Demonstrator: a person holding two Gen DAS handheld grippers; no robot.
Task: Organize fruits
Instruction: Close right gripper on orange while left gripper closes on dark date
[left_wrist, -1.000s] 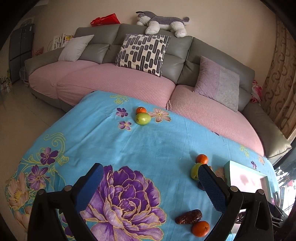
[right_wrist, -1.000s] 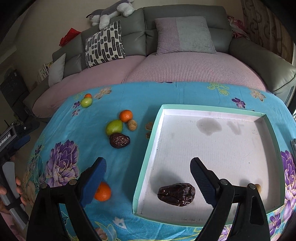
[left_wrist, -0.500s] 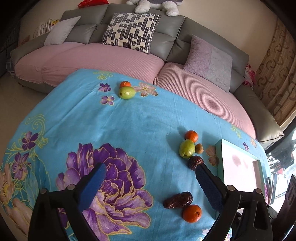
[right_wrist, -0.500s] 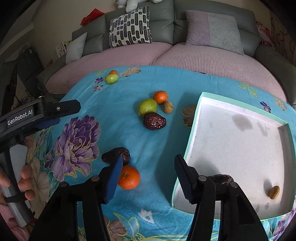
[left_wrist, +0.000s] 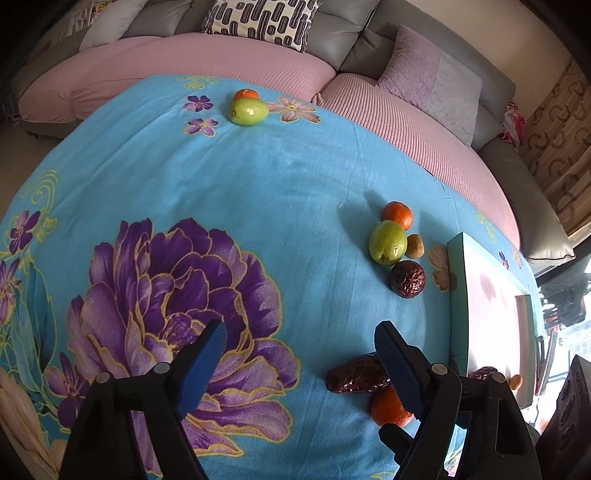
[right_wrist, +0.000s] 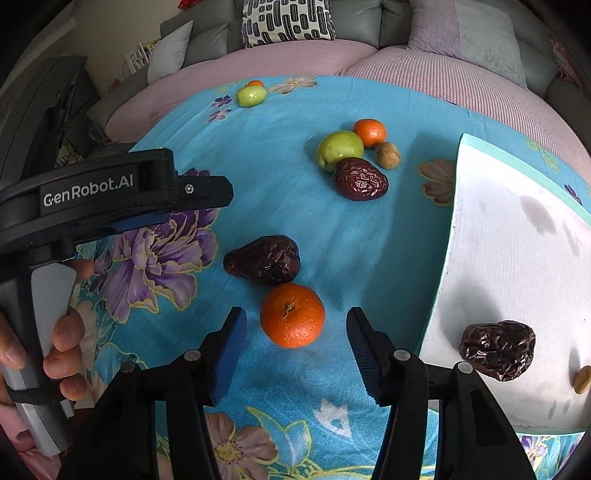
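A mandarin orange (right_wrist: 292, 315) lies on the blue floral cloth between the tips of my right gripper (right_wrist: 295, 328). That gripper is open, with a gap on each side of the fruit. A wrinkled dark date (right_wrist: 264, 260) touches the orange's far side. The teal-rimmed white tray (right_wrist: 517, 240) on the right holds another date (right_wrist: 496, 349) and a small nut (right_wrist: 583, 380). My left gripper (left_wrist: 299, 339) hangs open over the purple flower print, empty. The same date (left_wrist: 356, 376) and orange (left_wrist: 388, 410) sit by its right finger.
Left of the tray (left_wrist: 491, 314) cluster a green fruit (right_wrist: 340, 149), an orange (right_wrist: 370, 132), a brown nut (right_wrist: 388, 155) and a date (right_wrist: 361, 180). Another green fruit (right_wrist: 251, 96) and orange (right_wrist: 255, 84) lie far back. A sofa (left_wrist: 332, 40) curves behind. A hand (right_wrist: 62, 347) grips the left tool.
My right gripper moved left from above the tray to the orange and dropped closer, its fingers narrowing. The left gripper tilted down toward the cloth, and its fingers narrowed too.
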